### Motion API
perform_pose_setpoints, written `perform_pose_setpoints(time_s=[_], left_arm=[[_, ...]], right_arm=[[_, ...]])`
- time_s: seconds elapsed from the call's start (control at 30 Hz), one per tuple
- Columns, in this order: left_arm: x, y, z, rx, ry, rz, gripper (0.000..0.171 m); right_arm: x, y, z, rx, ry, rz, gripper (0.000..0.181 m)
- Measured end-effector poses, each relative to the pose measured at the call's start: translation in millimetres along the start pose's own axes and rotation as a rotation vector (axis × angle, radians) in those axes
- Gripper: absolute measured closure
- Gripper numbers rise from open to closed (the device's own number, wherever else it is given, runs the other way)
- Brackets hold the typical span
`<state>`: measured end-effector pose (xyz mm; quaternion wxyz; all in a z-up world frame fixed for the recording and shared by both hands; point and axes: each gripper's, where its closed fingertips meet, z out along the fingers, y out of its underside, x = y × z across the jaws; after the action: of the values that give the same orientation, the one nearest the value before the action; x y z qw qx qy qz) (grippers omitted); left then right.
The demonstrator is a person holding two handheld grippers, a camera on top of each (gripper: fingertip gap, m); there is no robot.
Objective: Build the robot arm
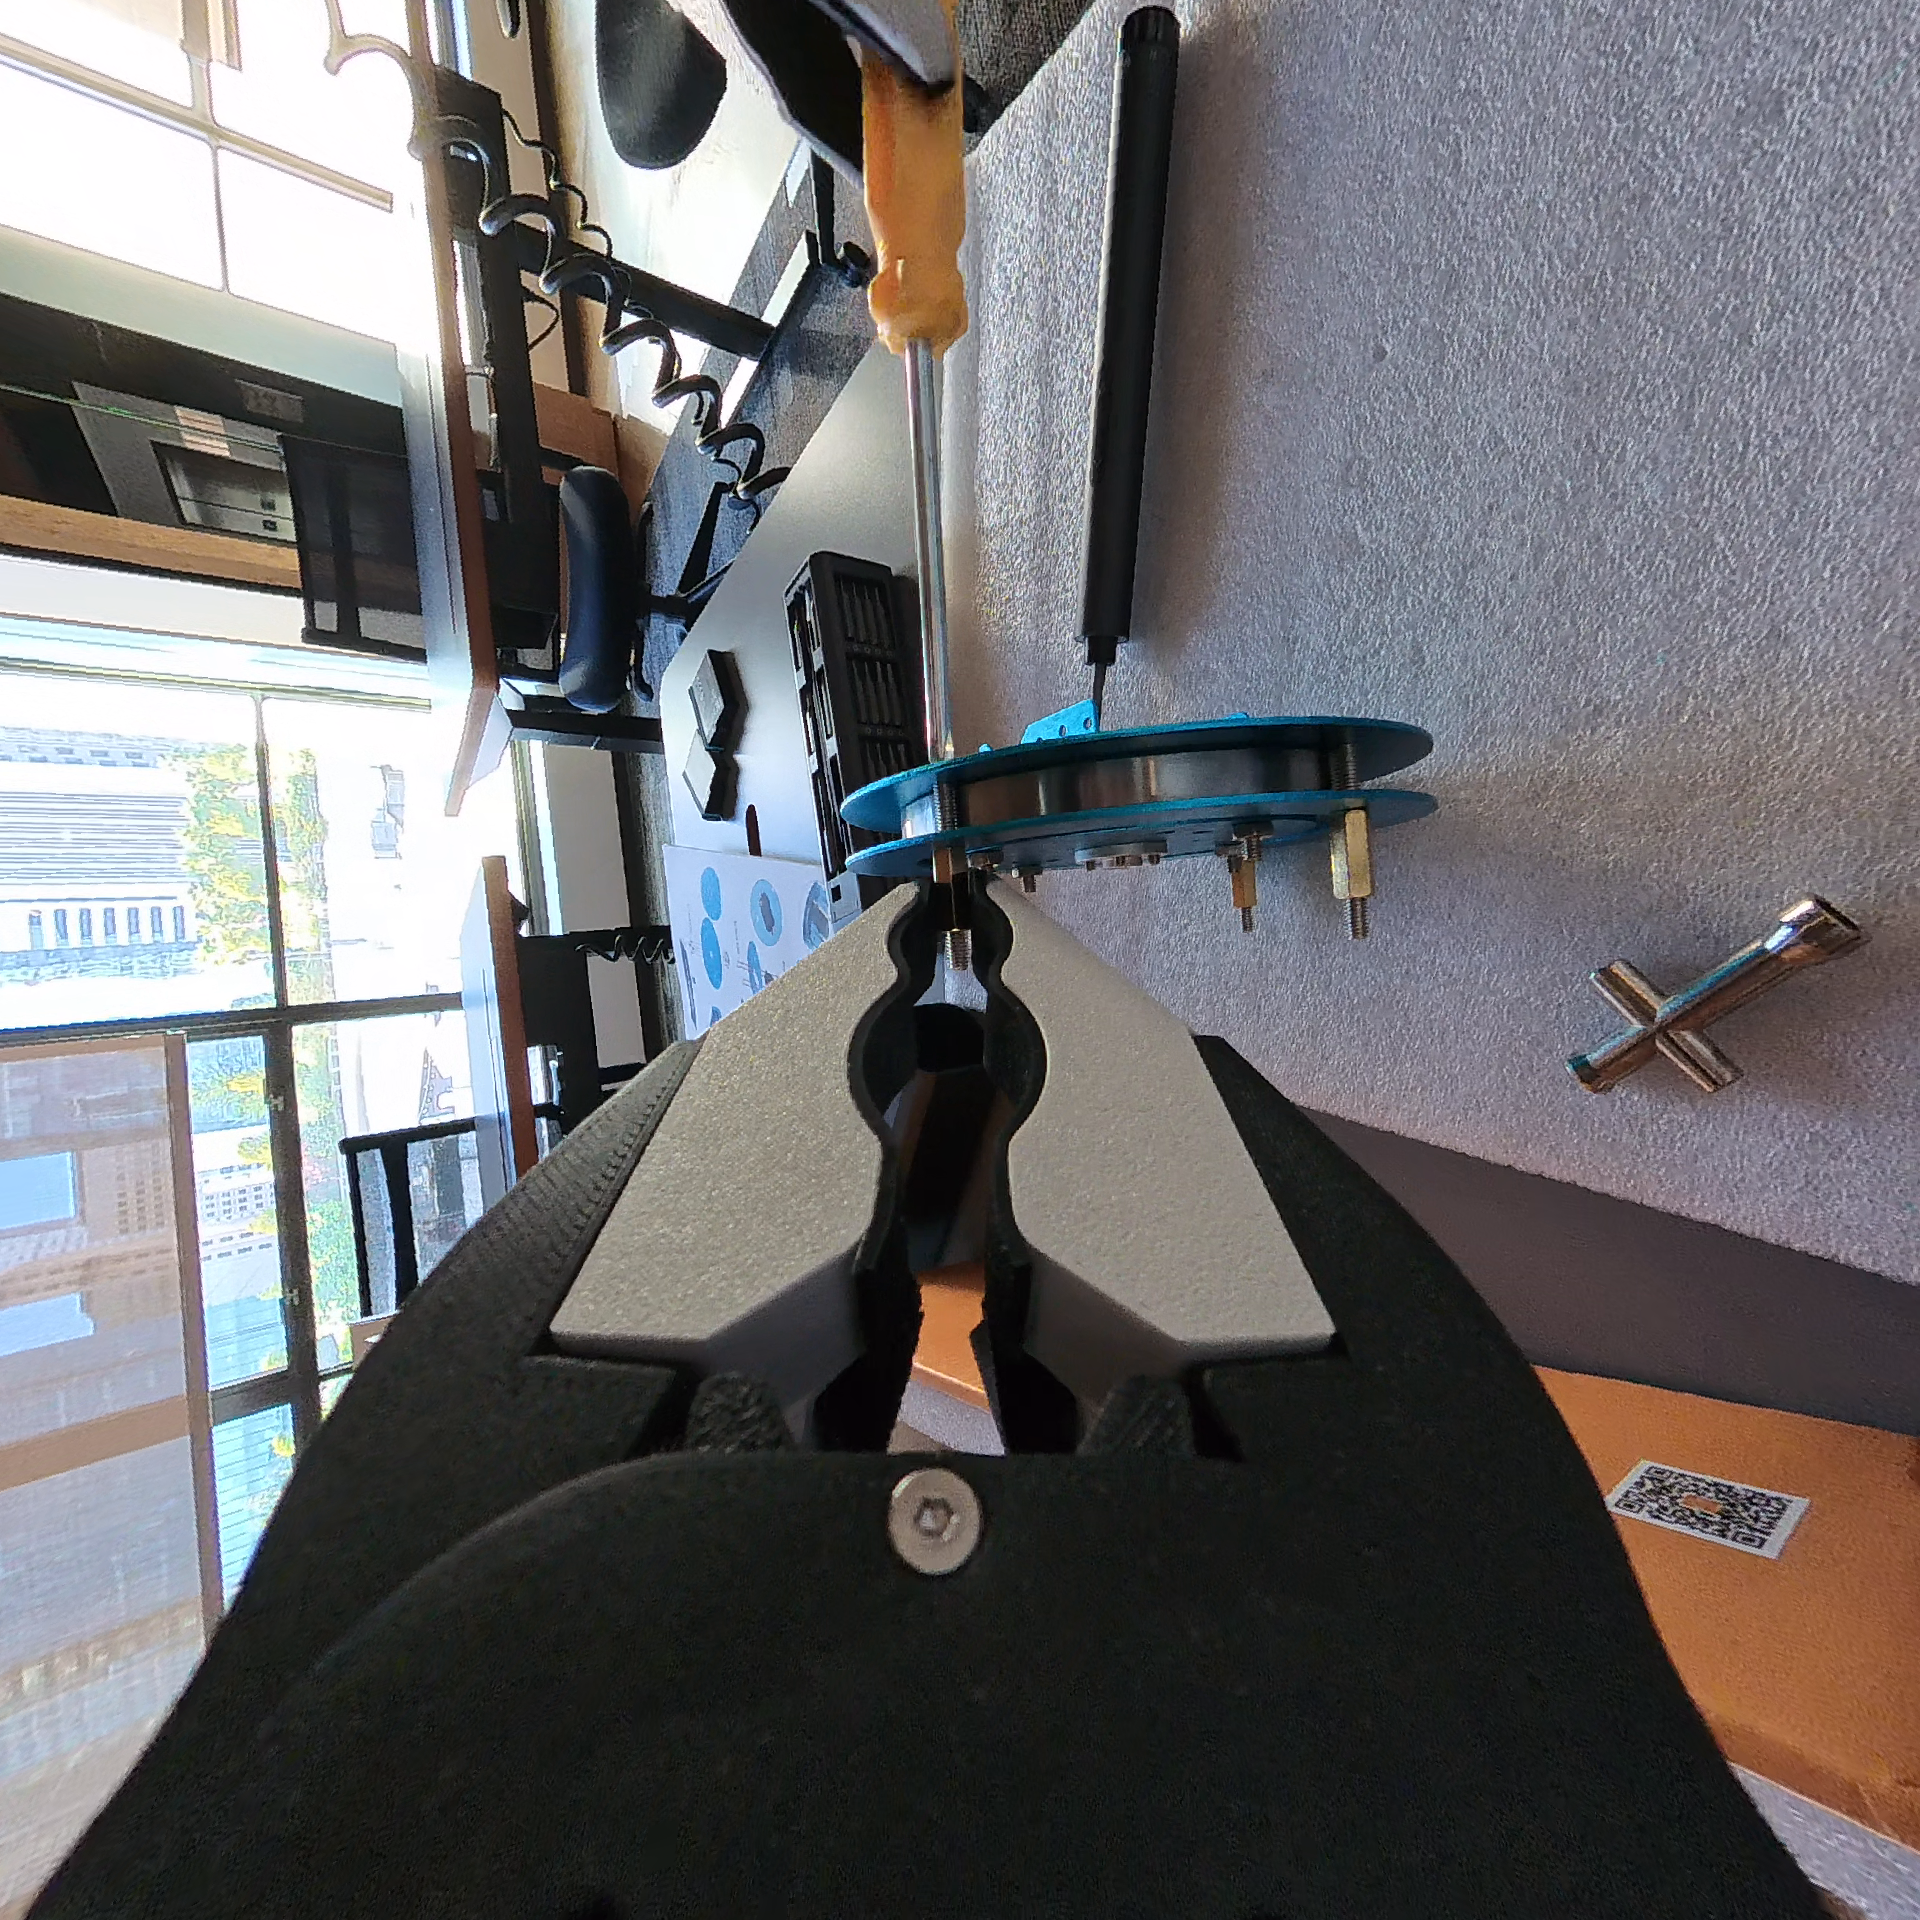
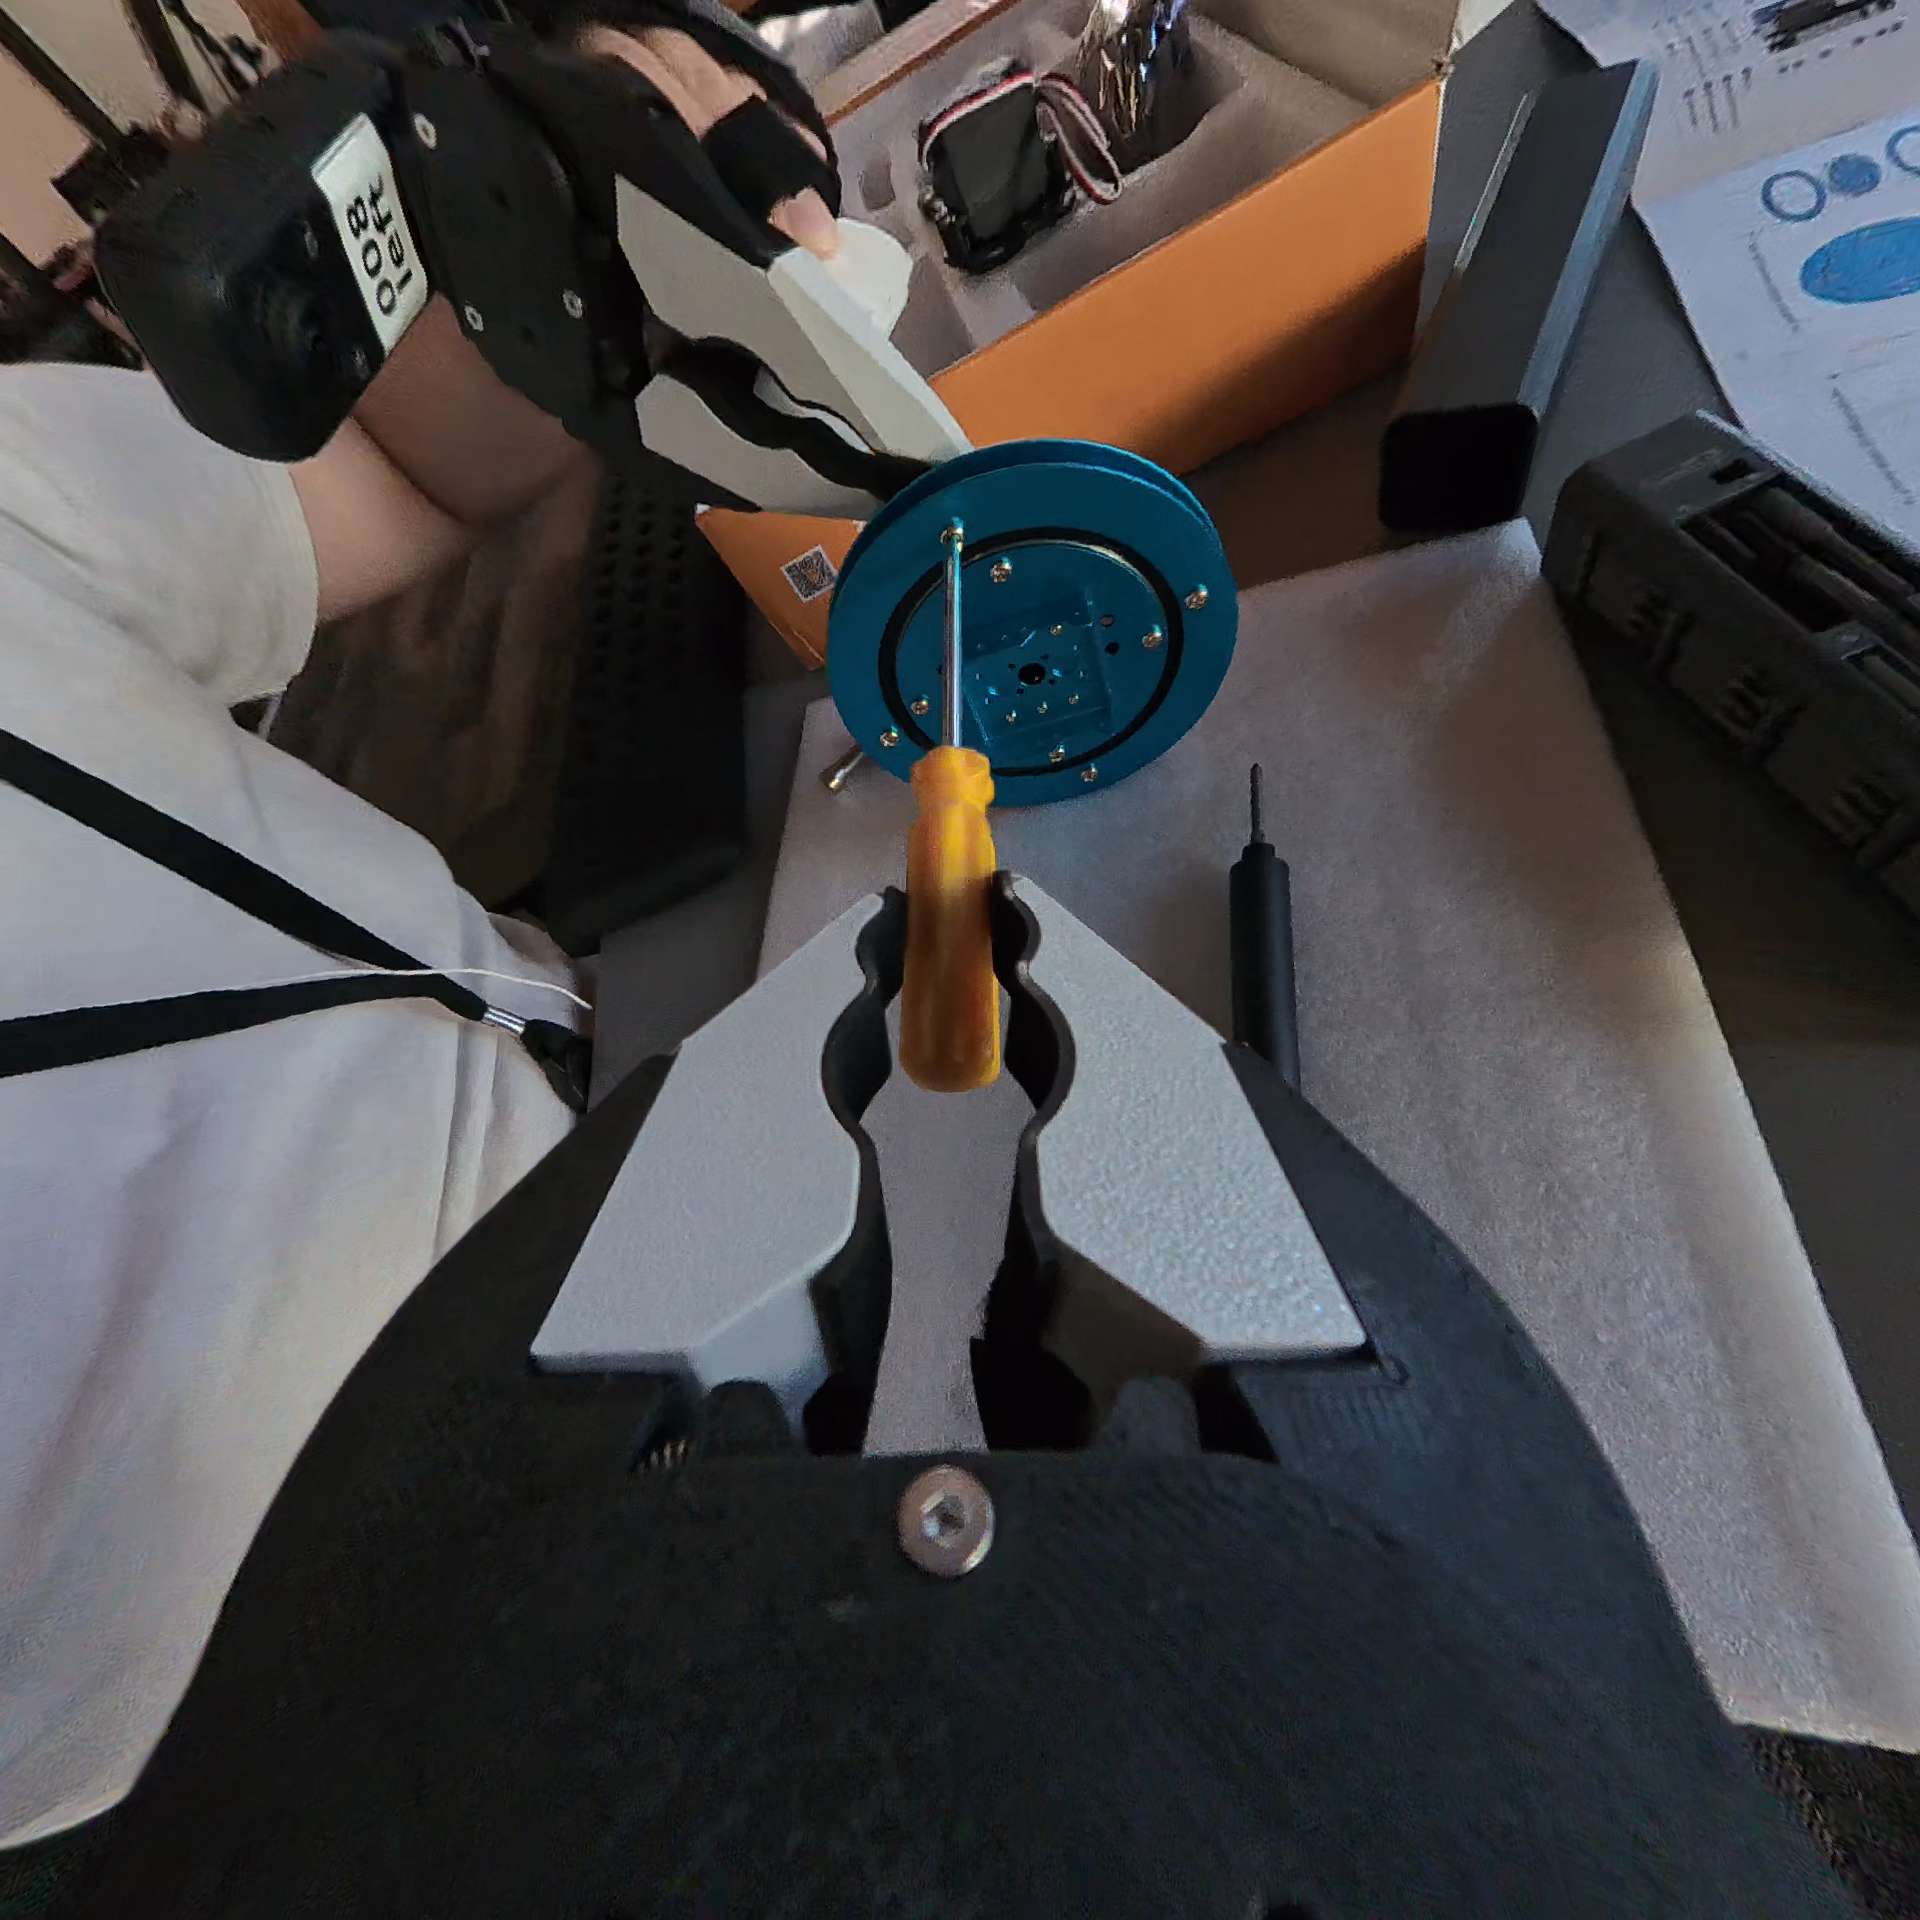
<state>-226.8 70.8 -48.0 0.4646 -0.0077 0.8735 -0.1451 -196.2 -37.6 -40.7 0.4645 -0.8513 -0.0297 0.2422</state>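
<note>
My left gripper [image 1: 956,894] is shut on a brass standoff [image 1: 956,930] at the rim of a blue two-disc metal assembly [image 1: 1143,790], holding it on edge over the grey foam mat [image 1: 1507,416]. My right gripper [image 2: 948,904] is shut on the handle of an orange screwdriver [image 2: 948,935]. Its shaft reaches to a screw near the rim of the blue assembly [image 2: 1101,623]. The left gripper [image 2: 894,447] also shows in the right wrist view, behind the disc. The orange screwdriver [image 1: 914,208] also shows in the left wrist view.
A black precision screwdriver [image 2: 1262,935] lies on the mat [image 2: 1455,935] right of the disc. A metal cross wrench [image 1: 1704,1008] lies on the mat. An orange cardboard box [image 2: 1195,301] with foam and parts stands behind. A black bit case [image 2: 1745,644] and printed sheets [image 2: 1808,260] lie at the right. A person's white sleeve [image 2: 208,1143] is at the left. Tip to tip, the grippers are about 12 cm apart. From the left gripper's tips to the metal cross wrench [image 1: 1704,1008] is close to 12 cm.
</note>
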Motion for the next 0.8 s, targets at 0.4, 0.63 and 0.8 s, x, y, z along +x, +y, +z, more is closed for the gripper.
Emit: perform_pose_setpoints(time_s=[0.4, 0.63, 0.8], left_arm=[[-2, 6, 1, -0.015, -0.023, -0.027, 0.168], [-1, 14, -1, -0.027, -0.045, -0.074, 0.168], [-1, 14, -2, -0.041, -0.053, -0.093, 0.168]], right_arm=[[12, 5, -23, 0.067, 0.050, 0.016, 0.167], [22, 92, -5, -0.244, 0.209, -0.172, 0.166], [3, 55, 11, -0.212, 0.131, -0.446, 0.149]])
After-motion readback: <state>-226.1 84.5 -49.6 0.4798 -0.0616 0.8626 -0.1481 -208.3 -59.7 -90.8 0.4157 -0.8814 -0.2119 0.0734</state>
